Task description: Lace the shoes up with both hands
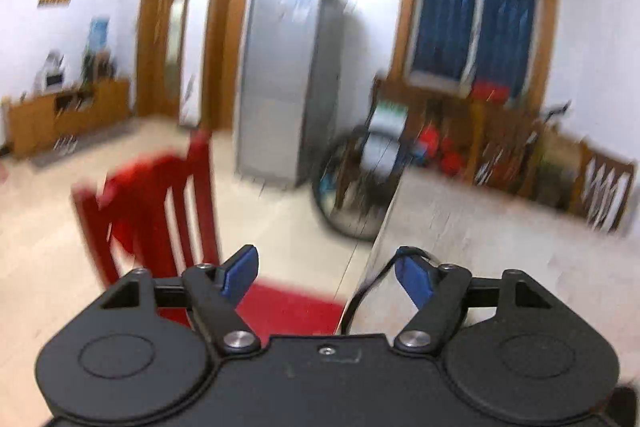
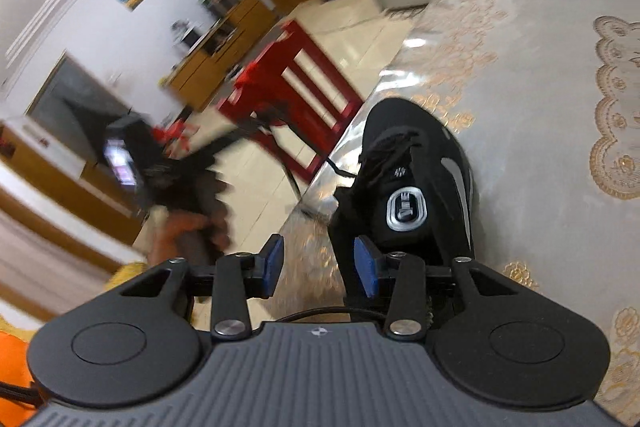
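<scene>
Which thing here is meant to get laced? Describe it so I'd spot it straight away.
Find the table with the pale cloth patterned in gold. Near its edge, on the side facing the red chair, lies a black shoe. It is the only thing on the cloth, with a silver oval badge on its tongue and loose black laces.

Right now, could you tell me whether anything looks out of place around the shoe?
Yes: the black sneaker sits right at the table's edge, and a loose black lace trails over that edge instead of lying on the shoe.
</scene>
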`<state>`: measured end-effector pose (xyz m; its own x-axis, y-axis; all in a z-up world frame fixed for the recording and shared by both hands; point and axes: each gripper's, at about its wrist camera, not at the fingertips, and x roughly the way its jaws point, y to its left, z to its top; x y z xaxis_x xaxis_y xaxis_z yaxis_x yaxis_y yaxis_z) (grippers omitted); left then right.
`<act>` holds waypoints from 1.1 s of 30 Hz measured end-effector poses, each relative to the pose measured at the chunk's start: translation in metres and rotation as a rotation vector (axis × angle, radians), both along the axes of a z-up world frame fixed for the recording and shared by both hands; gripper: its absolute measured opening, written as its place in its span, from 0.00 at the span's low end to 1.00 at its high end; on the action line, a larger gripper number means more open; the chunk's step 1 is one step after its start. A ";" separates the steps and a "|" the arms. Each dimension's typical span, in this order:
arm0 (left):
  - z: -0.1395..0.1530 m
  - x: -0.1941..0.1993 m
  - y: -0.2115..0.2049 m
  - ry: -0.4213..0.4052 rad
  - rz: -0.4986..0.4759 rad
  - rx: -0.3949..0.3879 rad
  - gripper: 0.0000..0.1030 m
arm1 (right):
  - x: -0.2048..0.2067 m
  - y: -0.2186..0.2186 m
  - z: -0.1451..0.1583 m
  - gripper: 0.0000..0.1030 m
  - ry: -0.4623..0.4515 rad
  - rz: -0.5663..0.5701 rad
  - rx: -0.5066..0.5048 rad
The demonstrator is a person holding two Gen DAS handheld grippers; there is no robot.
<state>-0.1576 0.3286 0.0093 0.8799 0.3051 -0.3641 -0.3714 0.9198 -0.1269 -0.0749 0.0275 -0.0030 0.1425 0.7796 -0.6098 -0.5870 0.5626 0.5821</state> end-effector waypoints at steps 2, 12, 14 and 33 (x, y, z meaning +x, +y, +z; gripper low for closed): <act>0.025 -0.007 0.002 -0.078 -0.051 -0.011 0.70 | -0.002 0.000 0.000 0.41 0.000 -0.046 0.018; 0.048 -0.017 -0.057 -0.102 -0.546 -0.026 0.78 | -0.015 -0.023 0.003 0.41 -0.043 -0.282 0.040; 0.031 -0.015 -0.061 -0.031 -0.592 -0.105 0.78 | -0.016 -0.028 0.001 0.41 -0.041 -0.317 0.021; -0.042 -0.084 0.052 0.243 -0.139 -0.429 0.78 | 0.029 0.216 -0.006 0.41 -0.471 0.649 -0.542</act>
